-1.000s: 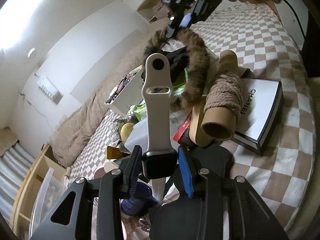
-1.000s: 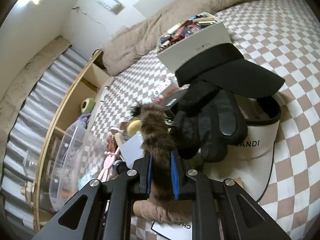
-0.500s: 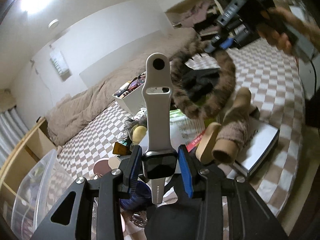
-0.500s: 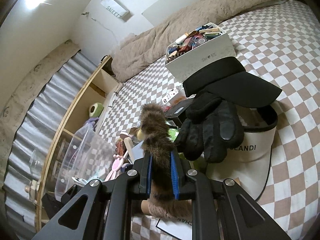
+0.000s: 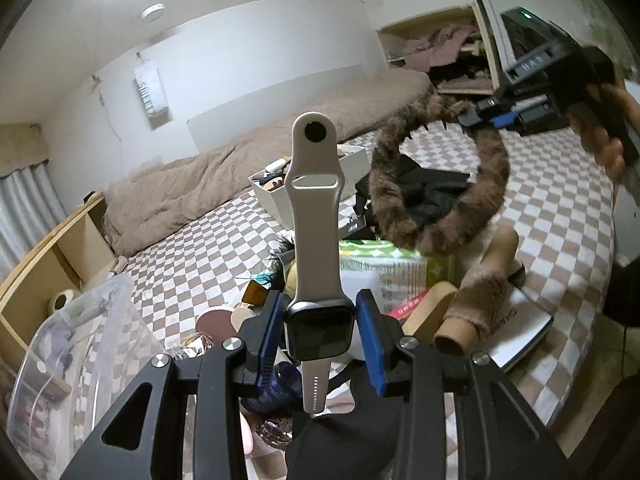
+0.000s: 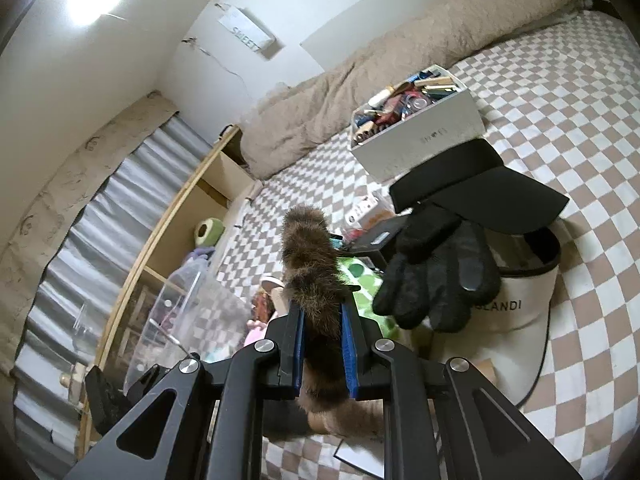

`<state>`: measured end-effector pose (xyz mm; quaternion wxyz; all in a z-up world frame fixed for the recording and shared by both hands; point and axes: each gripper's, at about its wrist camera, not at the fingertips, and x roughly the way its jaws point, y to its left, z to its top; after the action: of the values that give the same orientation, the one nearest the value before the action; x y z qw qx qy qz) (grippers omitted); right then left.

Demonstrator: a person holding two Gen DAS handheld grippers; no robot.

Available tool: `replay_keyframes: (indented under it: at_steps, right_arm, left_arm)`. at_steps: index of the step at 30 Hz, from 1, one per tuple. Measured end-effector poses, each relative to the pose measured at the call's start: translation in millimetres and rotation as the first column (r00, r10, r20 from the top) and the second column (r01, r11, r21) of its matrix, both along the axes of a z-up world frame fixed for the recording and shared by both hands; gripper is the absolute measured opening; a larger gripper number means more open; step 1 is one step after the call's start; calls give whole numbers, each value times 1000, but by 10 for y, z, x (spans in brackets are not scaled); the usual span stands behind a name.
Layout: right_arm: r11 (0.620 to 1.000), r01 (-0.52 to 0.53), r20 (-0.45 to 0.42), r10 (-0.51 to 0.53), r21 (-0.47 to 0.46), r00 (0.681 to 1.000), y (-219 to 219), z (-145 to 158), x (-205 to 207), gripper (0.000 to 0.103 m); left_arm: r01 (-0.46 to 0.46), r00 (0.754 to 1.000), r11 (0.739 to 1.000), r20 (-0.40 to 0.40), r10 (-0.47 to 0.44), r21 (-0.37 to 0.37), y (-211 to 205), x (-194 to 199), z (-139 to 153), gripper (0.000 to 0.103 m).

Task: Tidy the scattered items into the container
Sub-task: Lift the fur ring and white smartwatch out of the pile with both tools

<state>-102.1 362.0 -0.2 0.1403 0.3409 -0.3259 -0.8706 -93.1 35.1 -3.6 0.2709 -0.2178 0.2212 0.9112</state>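
Left wrist view: my left gripper (image 5: 320, 330) grips a watch (image 5: 319, 330) by its case, blue pads pressing both sides. The pale strap stands upright toward 12 o'clock; the short strap end hangs toward 6. At 2 o'clock my right gripper (image 5: 486, 114) holds a furry headband (image 5: 440, 184) in the air, its loop hanging above the pile on the checkered bed (image 5: 560, 216). Below the loop lie a green pack (image 5: 384, 264) and cardboard tubes (image 5: 460, 320). A clear bin (image 5: 76, 344) sits at 8 o'clock, beside the bed edge. A white box (image 5: 280, 200) full of small items stands at 12 o'clock behind the strap.

Right wrist view: right gripper (image 6: 322, 334) is clamped on the headband (image 6: 310, 256), fur bulging up from between the blue pads toward 12 o'clock. At 2 o'clock a black glove (image 6: 440, 280) lies over a cream bag (image 6: 516, 308), with a black visor (image 6: 480, 188) above it. The white box (image 6: 424, 132) lies at 1 o'clock. The clear bin (image 6: 188, 308) is at 9 o'clock, by the wooden shelf (image 6: 176, 208).
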Motion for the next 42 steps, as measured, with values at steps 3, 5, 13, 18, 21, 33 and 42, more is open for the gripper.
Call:
replay_keyframes:
  at_steps: [3, 5, 13, 18, 21, 33, 42]
  right_arm:
    - [1000, -7, -22, 7, 6, 1000, -51, 71, 19, 18]
    - [1000, -8, -35, 9, 13, 999, -81, 110, 32, 18]
    - [999, -33, -73, 35, 34, 997, -257, 224, 59, 18]
    - [996, -63, -94, 69, 65, 993, -431, 306, 46, 18]
    - [993, -76, -107, 86, 92, 991, -545, 361, 29, 18]
    - [989, -90, -153, 108, 120, 982, -860, 531, -23, 13]
    - [968, -152, -111, 176, 199, 978, -1247, 550, -170, 6]
  left_arm:
    - [-11, 1000, 1000, 9, 11, 27, 4, -8, 80, 37]
    - [-16, 1000, 999, 9, 16, 42, 0, -3, 134, 37]
    - [-52, 999, 993, 22, 49, 106, -67, -20, 348, 37]
    - [-86, 996, 985, 24, 83, 152, -154, -63, 530, 37]
    - [-110, 994, 978, 5, 111, 178, -201, -86, 648, 37]
    - [-161, 983, 942, -40, 181, 296, -484, -119, 1134, 37]
    - [-210, 975, 925, -7, 224, 318, -711, -176, 1149, 37]
